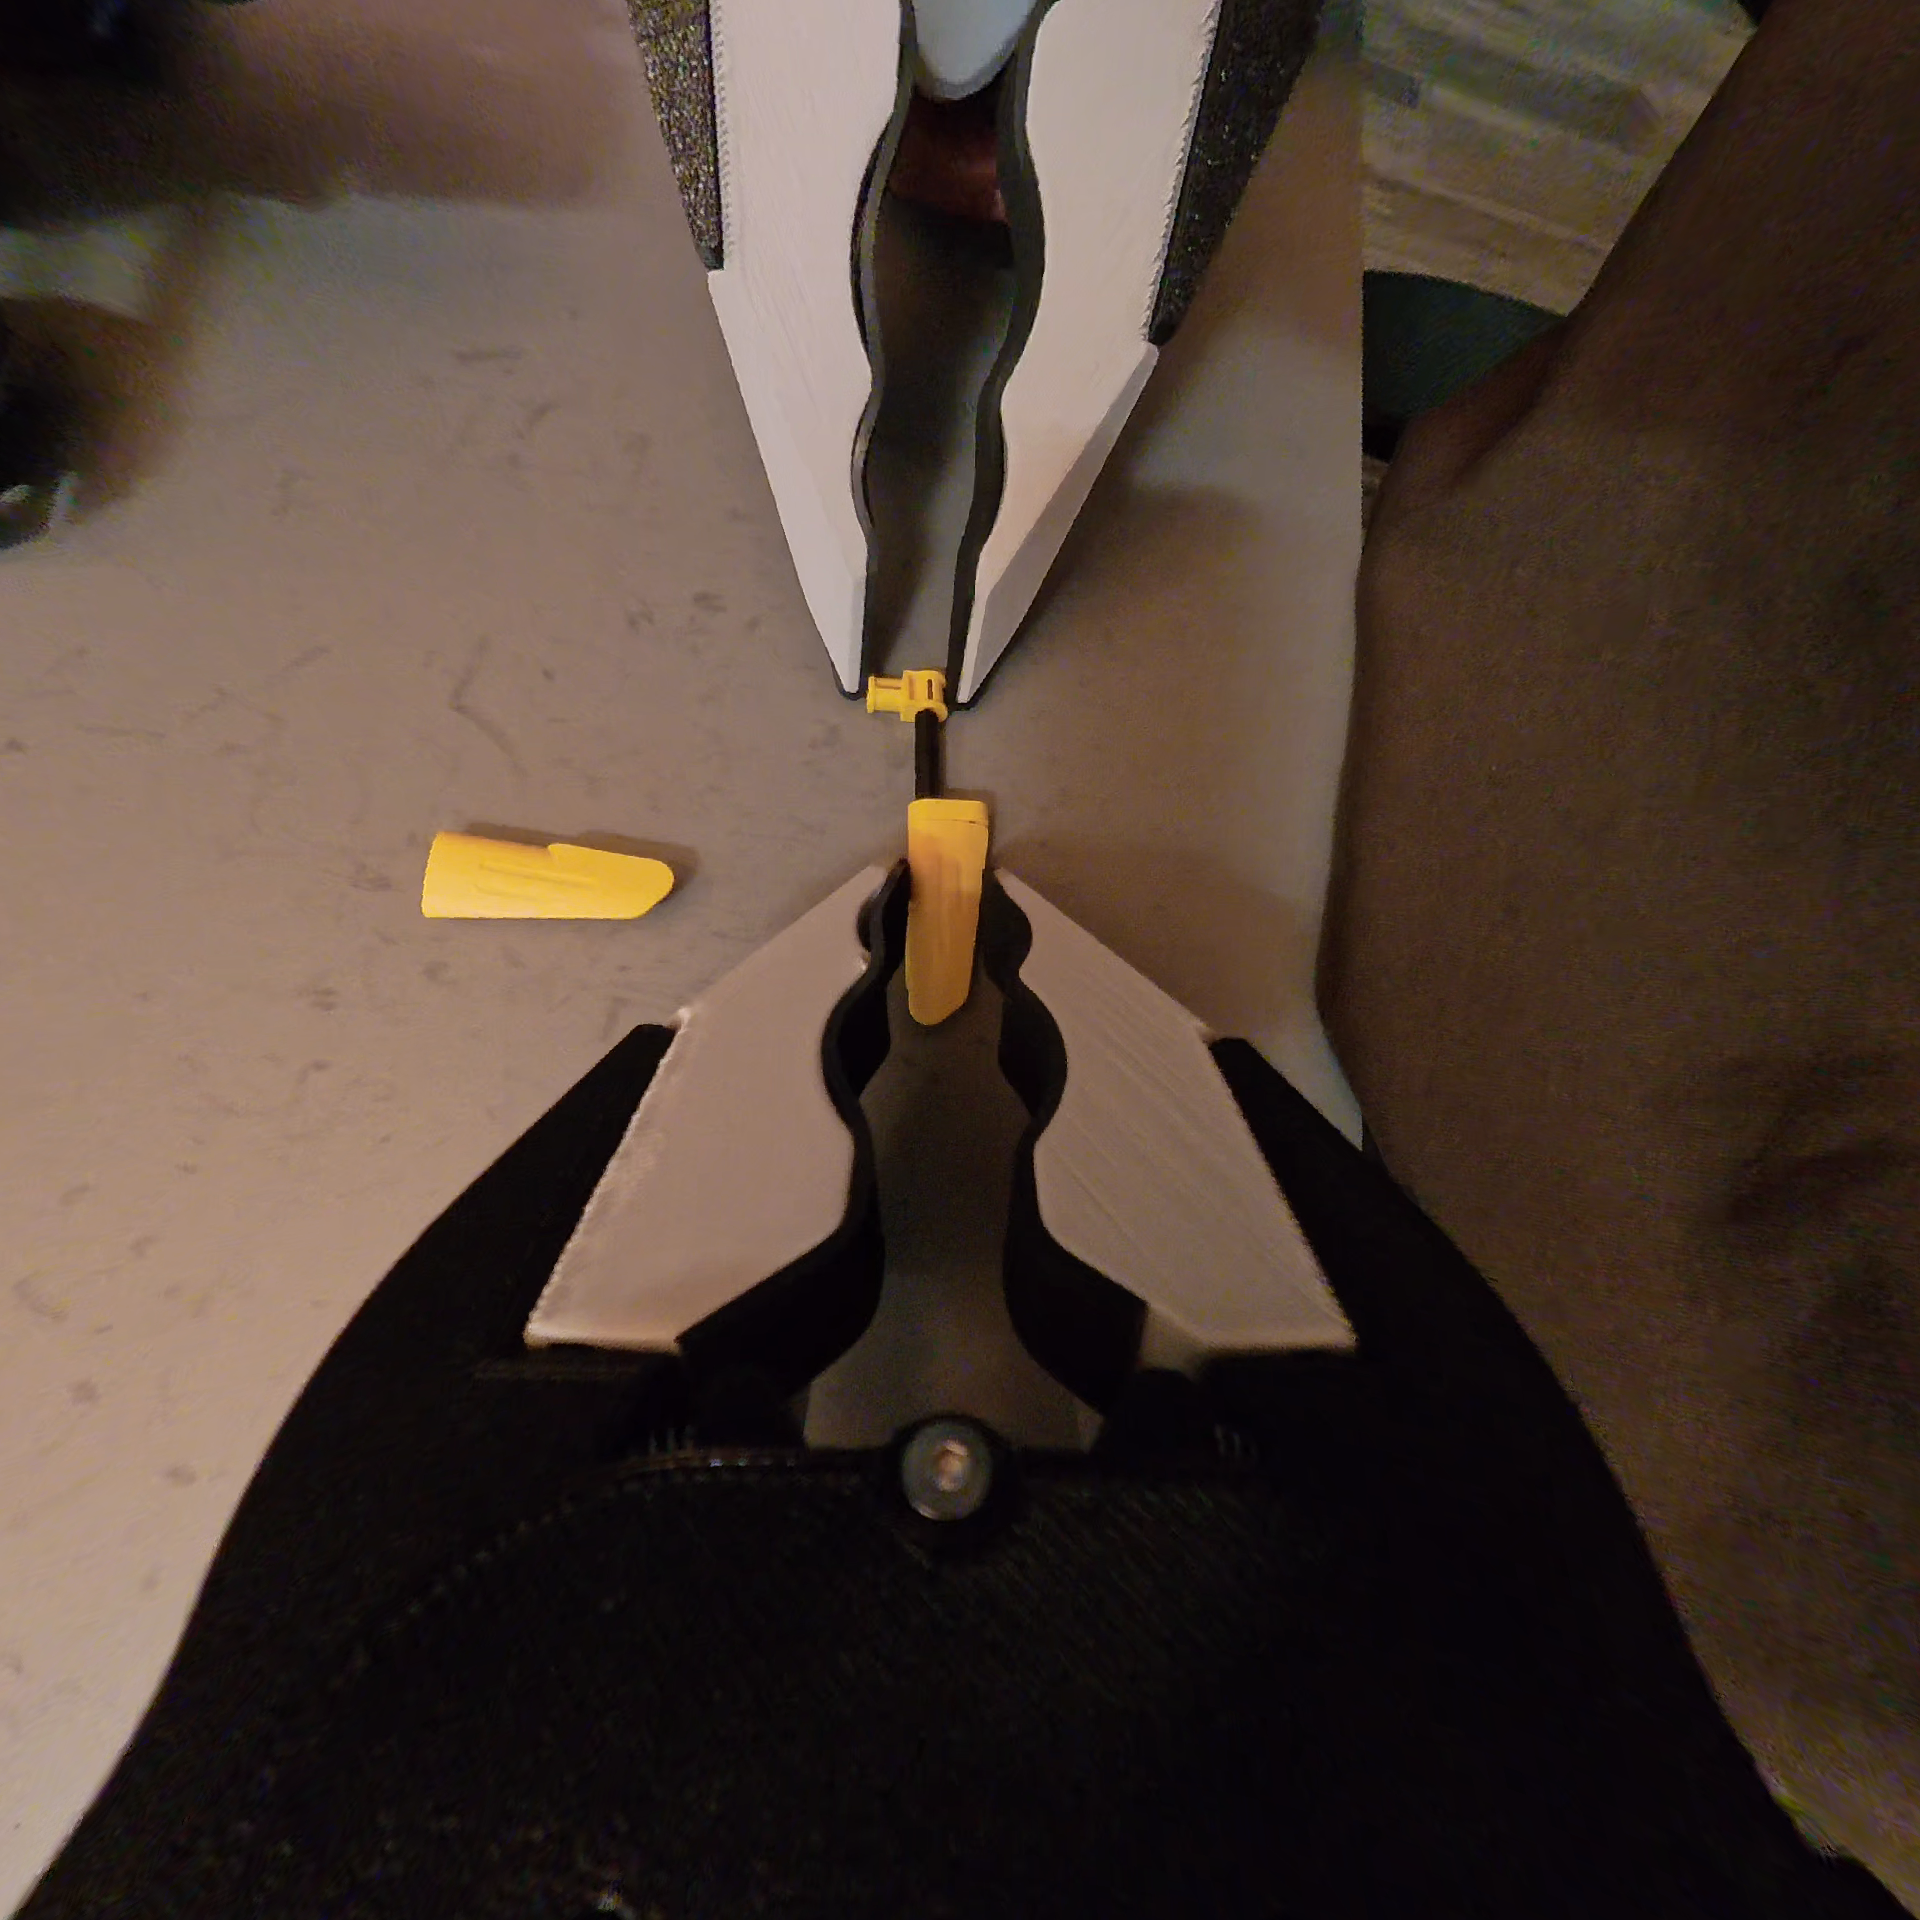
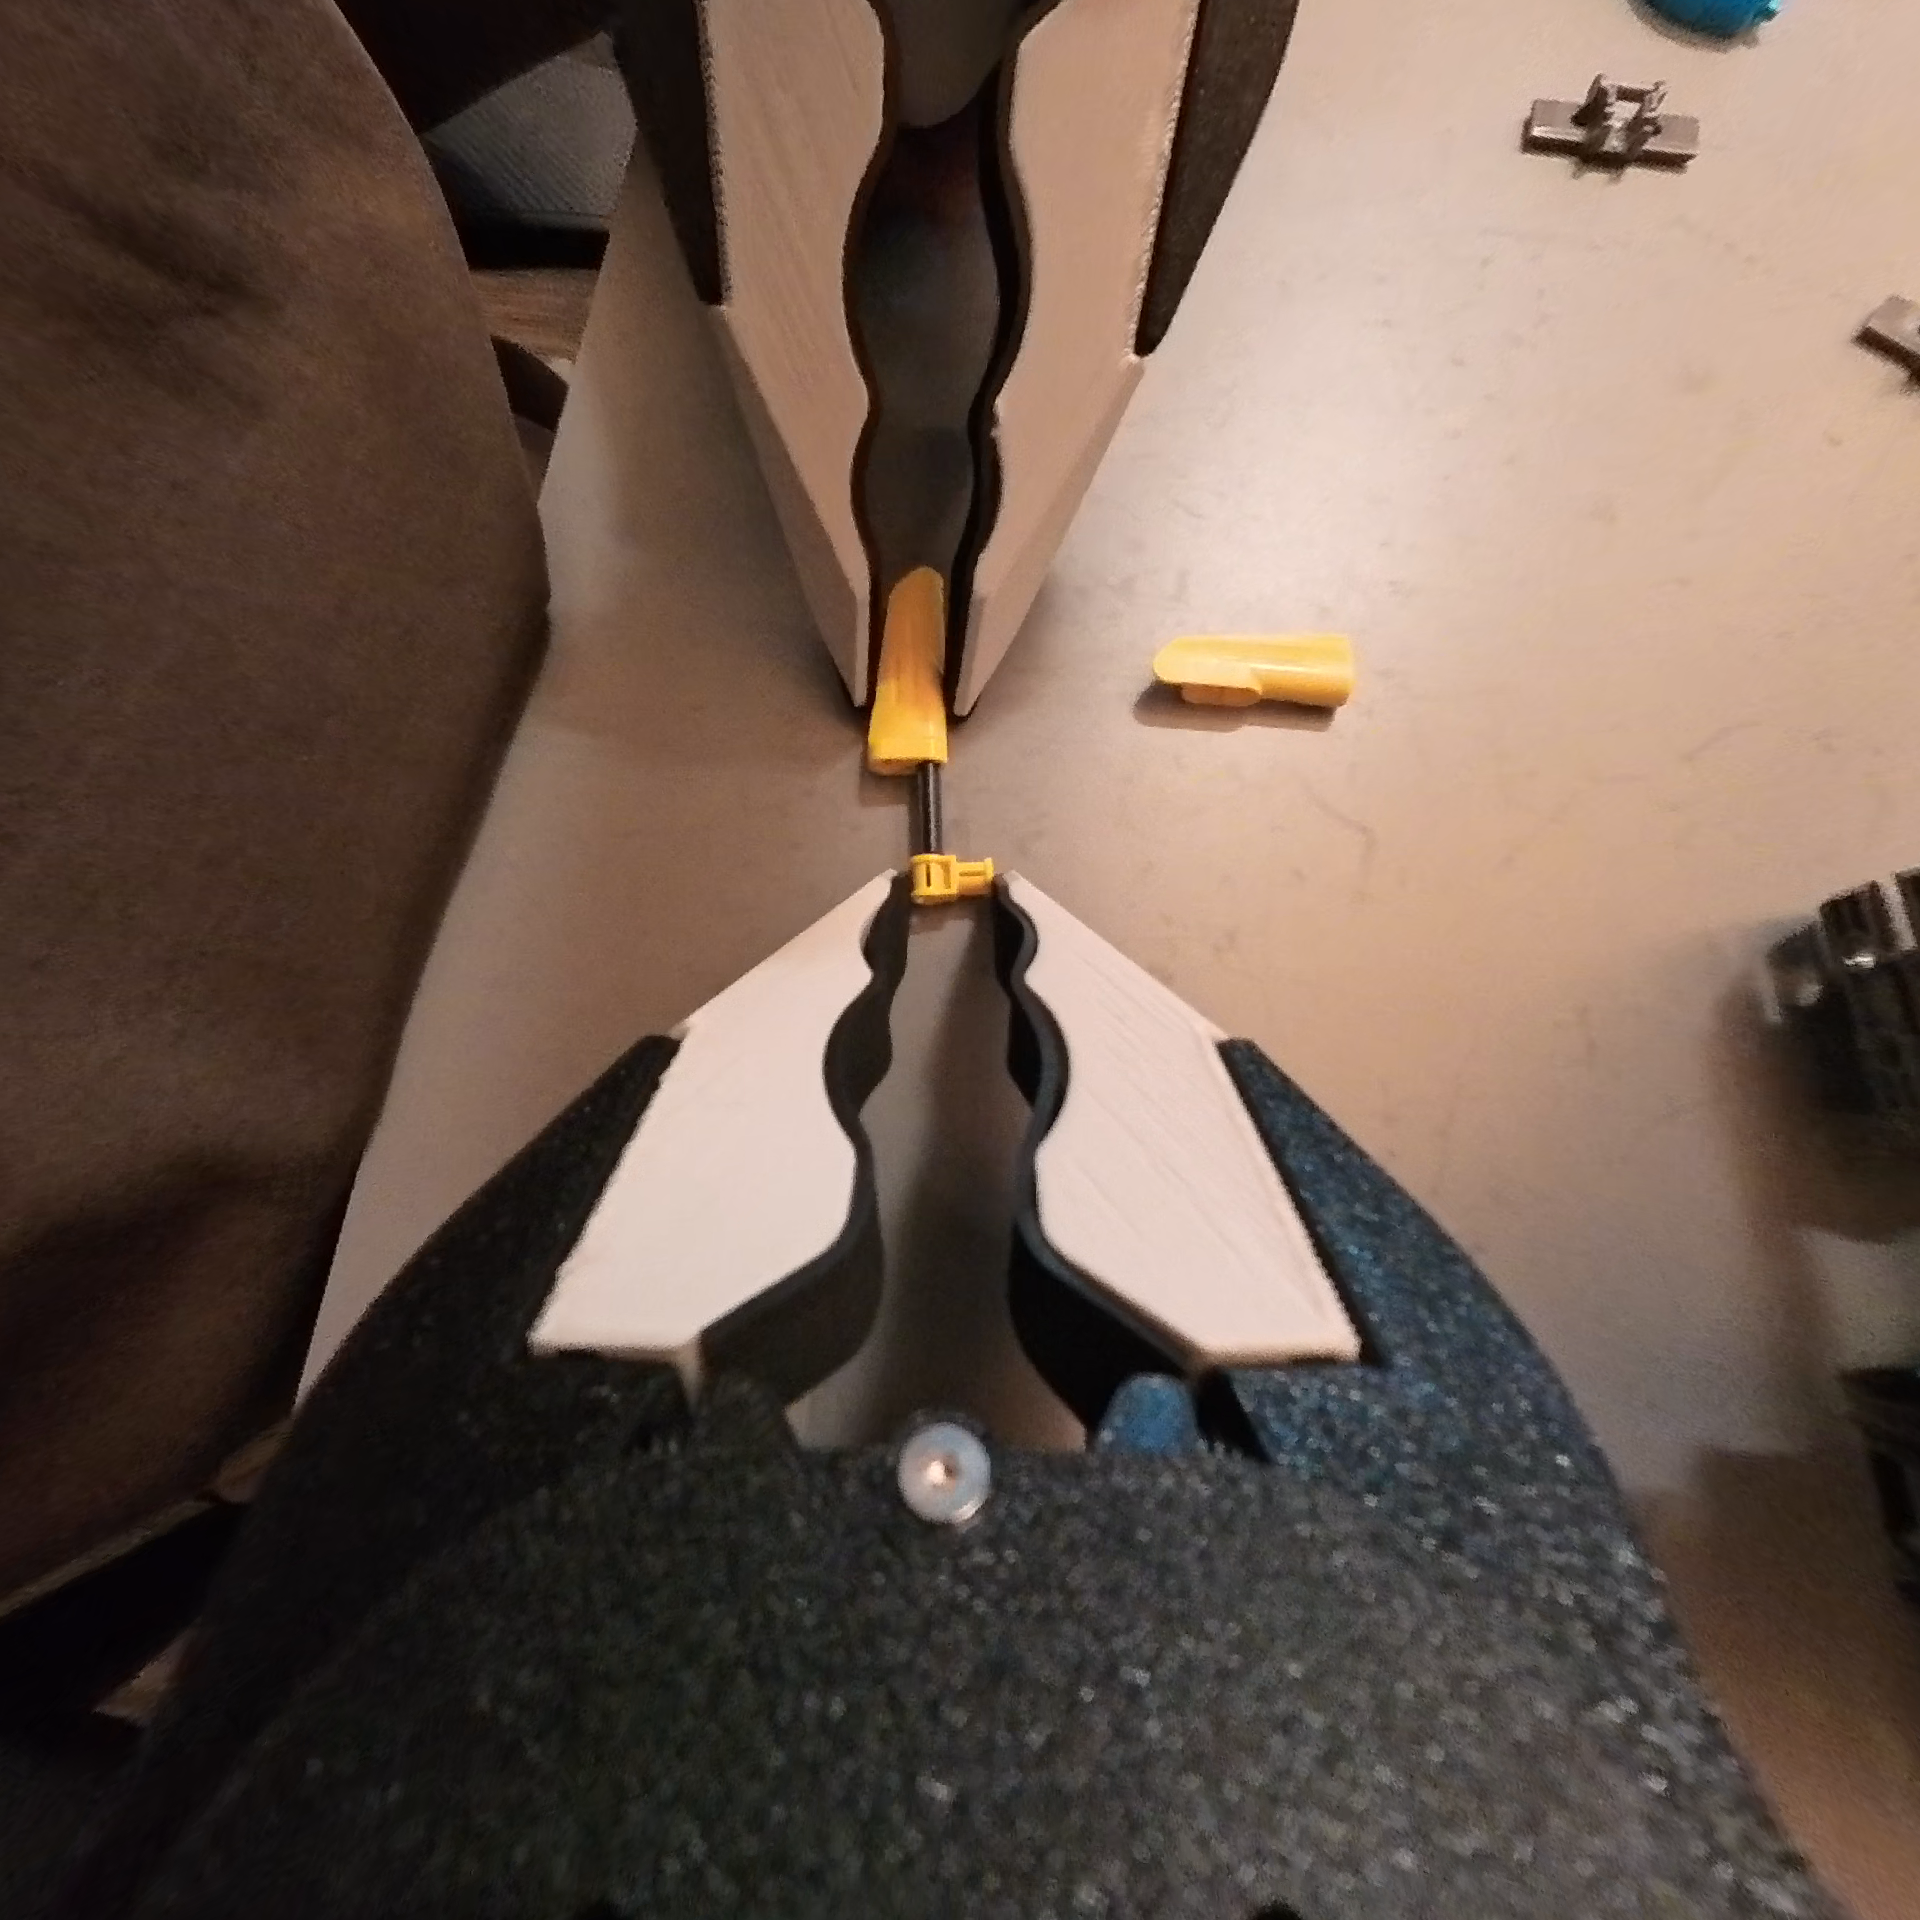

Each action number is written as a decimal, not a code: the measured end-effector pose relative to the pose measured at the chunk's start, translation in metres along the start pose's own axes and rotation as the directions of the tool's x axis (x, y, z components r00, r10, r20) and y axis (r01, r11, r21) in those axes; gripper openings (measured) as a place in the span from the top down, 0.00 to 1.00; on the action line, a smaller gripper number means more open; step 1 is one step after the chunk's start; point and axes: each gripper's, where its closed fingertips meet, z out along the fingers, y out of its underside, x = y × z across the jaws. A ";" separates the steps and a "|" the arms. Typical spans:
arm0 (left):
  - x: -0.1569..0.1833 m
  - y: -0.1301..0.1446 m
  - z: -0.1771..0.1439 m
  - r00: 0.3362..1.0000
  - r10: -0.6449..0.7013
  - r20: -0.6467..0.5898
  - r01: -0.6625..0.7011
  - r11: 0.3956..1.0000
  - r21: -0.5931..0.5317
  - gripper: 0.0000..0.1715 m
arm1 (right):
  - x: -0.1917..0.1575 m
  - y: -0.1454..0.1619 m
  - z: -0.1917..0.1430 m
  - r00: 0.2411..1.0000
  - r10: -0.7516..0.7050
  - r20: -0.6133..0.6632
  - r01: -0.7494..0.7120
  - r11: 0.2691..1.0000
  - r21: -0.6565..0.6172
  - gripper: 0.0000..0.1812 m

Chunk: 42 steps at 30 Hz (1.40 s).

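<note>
My left gripper (image 1: 940, 883) is shut on a long yellow curved piece (image 1: 942, 914), held end-on above the table. A thin black axle (image 1: 923, 753) runs from that piece to a small yellow connector (image 1: 907, 694). My right gripper (image 2: 945, 883) faces the left one, tip to tip, and is shut on the small yellow connector (image 2: 948, 878). In the right wrist view the black axle (image 2: 928, 810) leads into the yellow curved piece (image 2: 906, 686) between the left gripper's fingers (image 2: 821, 499). A second yellow curved piece (image 1: 545, 878) lies loose on the table, also in the right wrist view (image 2: 1257, 670).
The grey table (image 1: 312, 623) ends at an edge beside a person's brown-clad leg (image 1: 1662, 935) (image 2: 208, 727). Dark grey small parts (image 2: 1610, 130) (image 2: 1896, 343) and a black ribbed part (image 2: 1849, 956) lie on the table's far side. A blue object (image 2: 1704, 16) is at the top edge. Both grippers' tips are close together, under 4 cm apart. Left tips and right tips are each some 25 cm from the blue object (image 2: 1704, 16).
</note>
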 end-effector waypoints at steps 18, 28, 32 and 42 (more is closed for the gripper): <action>-0.001 0.000 0.000 1.000 -0.022 -0.015 0.022 1.000 0.000 0.94 | 0.001 -0.001 0.002 0.999 0.009 -0.051 -0.009 1.000 -0.004 0.92; -0.002 0.000 0.000 0.999 -0.030 -0.010 0.030 1.000 -0.002 0.94 | 0.001 -0.001 0.002 0.987 0.101 -0.122 -0.102 0.995 0.001 0.92; -0.003 0.000 0.000 0.999 -0.032 -0.012 0.032 0.999 -0.002 0.94 | 0.001 -0.001 0.002 0.987 0.101 -0.127 -0.102 0.995 -0.001 0.92; -0.002 0.000 0.000 0.999 -0.038 -0.020 0.038 0.999 -0.003 0.95 | -0.001 -0.002 0.003 0.997 0.022 -0.078 -0.023 1.000 -0.003 0.92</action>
